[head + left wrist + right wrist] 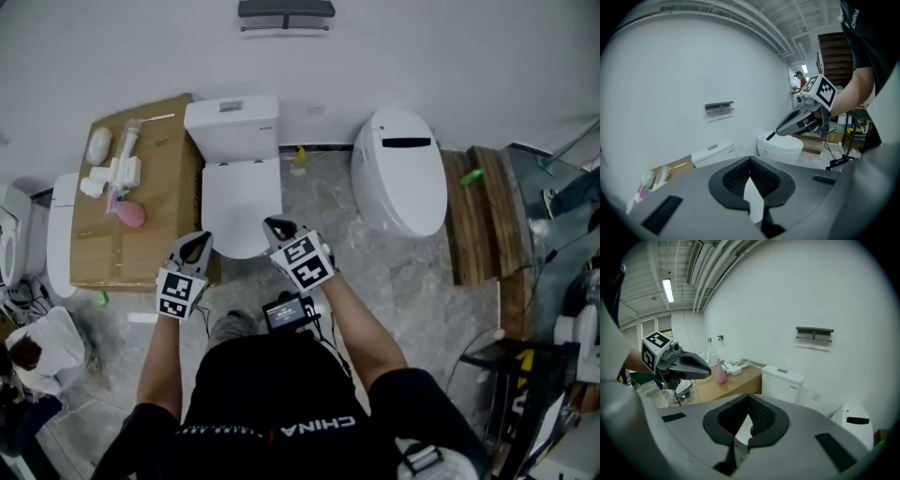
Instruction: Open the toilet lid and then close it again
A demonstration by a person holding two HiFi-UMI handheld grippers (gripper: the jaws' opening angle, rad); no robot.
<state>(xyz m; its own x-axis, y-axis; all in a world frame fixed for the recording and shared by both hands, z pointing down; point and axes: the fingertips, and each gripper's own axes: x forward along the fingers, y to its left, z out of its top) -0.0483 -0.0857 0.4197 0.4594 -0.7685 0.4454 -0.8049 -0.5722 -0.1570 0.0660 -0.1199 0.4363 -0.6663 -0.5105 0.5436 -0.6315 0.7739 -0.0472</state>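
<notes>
The white toilet with its tank point(232, 127) stands against the wall, and its lid point(240, 197) lies down flat. In the head view both grippers hover at the bowl's front end. My left gripper point(195, 240) is by the front left corner, my right gripper point(274, 226) over the front right edge. Both are shut with nothing in them, and I see no contact with the lid. From the left gripper view, its shut jaws point(750, 160) point past the tank point(712, 152), with the right gripper point(796, 121) off to the right. The right gripper's jaws point(749, 397) are shut too, the tank point(783, 379) beyond them.
A cardboard box point(141, 220) with a pink bottle point(130, 215) and white items stands left of the toilet. A second, rounded white toilet point(398, 169) is to the right, wooden planks point(480, 216) beyond it. A wall bracket point(285, 11) hangs above. Marble floor lies between.
</notes>
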